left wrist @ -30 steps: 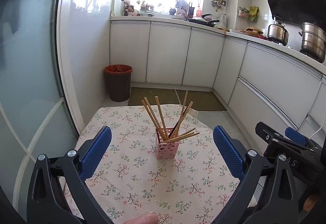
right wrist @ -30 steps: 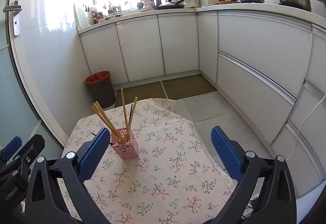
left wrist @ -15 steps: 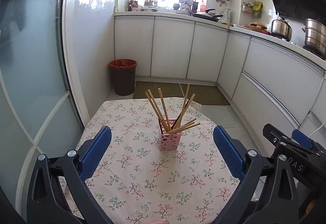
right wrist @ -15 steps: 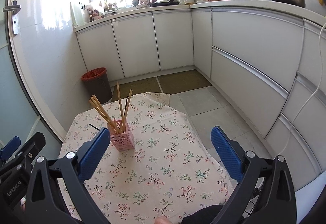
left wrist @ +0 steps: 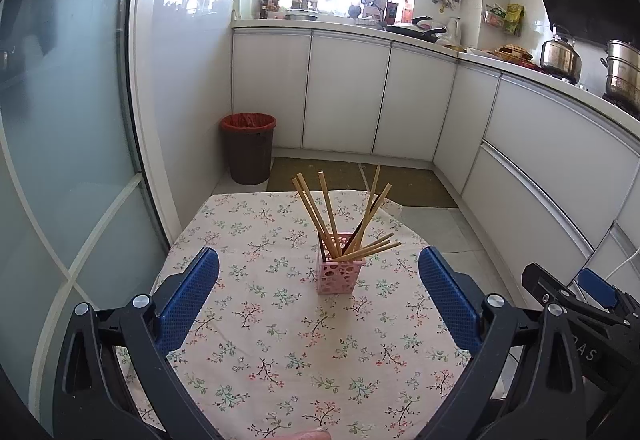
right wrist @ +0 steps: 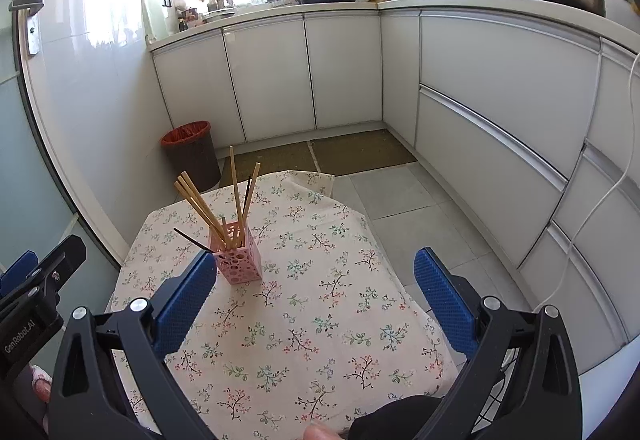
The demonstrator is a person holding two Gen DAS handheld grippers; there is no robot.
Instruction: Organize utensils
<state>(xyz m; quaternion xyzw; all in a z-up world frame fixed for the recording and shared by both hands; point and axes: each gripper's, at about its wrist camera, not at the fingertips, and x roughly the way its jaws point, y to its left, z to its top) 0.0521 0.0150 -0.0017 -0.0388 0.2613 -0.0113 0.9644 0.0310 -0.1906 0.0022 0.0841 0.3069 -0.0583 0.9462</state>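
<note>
Here's the pink holder (left wrist: 340, 267) standing upright on the flowered tablecloth (left wrist: 280, 340), toward the far half of the table, a fan of wooden chopsticks (left wrist: 332, 215) sticking up out of it, some leaning left, some right, a few tipped low over its right rim. One dark chopstick (right wrist: 192, 239) pokes out low to the left in the right wrist view.

The left gripper (left wrist: 319, 298) hangs above the near side of the table, jaws spread wide and holding nothing, the holder sitting between and beyond its blue pads (left wrist: 188, 300). The right gripper (right wrist: 315, 298) is just as wide apart and empty, over the near right part of the cloth; the holder lies off to its left, just beyond the left pad (right wrist: 186, 304). Nothing stands between either gripper and the holder, just bare cloth.

Around the table: a brown bin (left wrist: 249, 147) with a red liner on the floor past the far left corner, mats (left wrist: 360, 183) behind the table, white cabinets (left wrist: 348, 91) wrapping the far and right sides. A kettle (left wrist: 560, 53) and a steel pot (left wrist: 624, 73) sit on the right counter. A glass door (left wrist: 68, 119) fills the left.
</note>
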